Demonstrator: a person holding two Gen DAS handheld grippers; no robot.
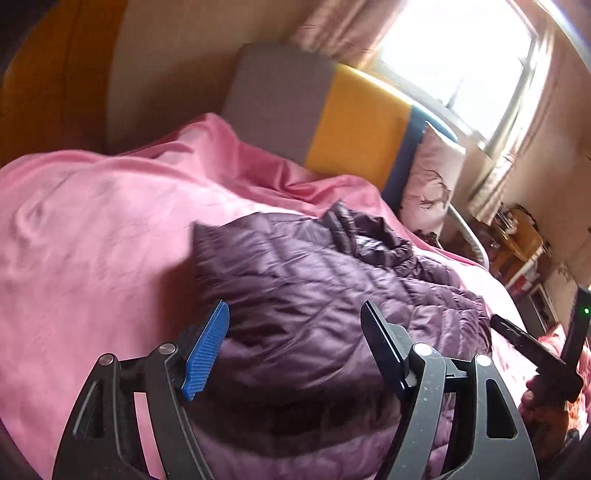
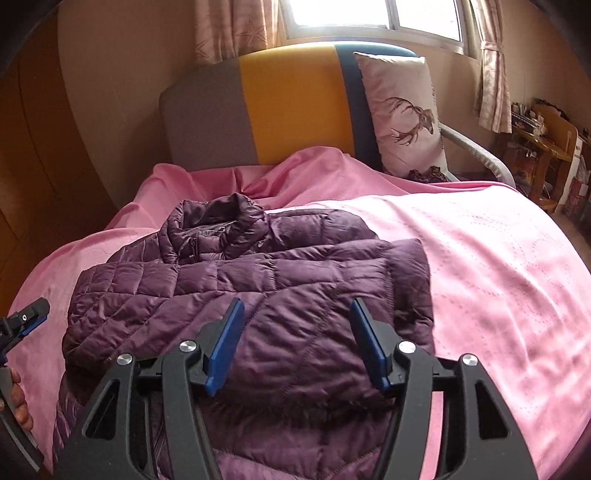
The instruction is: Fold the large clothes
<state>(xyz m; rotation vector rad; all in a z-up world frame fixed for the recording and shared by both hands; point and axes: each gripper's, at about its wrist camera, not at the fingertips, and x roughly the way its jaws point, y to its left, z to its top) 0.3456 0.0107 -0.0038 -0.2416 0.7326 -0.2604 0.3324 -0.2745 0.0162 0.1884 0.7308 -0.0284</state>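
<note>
A dark purple quilted puffer jacket [image 2: 258,280] lies on a pink bedspread [image 2: 480,266], its sleeves folded across the body and its collar toward the headboard. It also shows in the left wrist view [image 1: 314,295]. My right gripper [image 2: 297,332] is open and empty, hovering over the jacket's lower part. My left gripper [image 1: 295,339] is open and empty above the jacket's left side. The right gripper's body shows at the right edge of the left wrist view [image 1: 532,350]. The left gripper shows at the left edge of the right wrist view [image 2: 26,317].
A grey, yellow and blue headboard [image 2: 280,103] stands behind the bed, with a deer-print pillow [image 2: 402,114] leaning on it. A window with pink curtains [image 2: 236,26] is behind. A wooden desk with clutter [image 2: 543,140] stands at the right. A wooden wardrobe [image 1: 48,81] is at the left.
</note>
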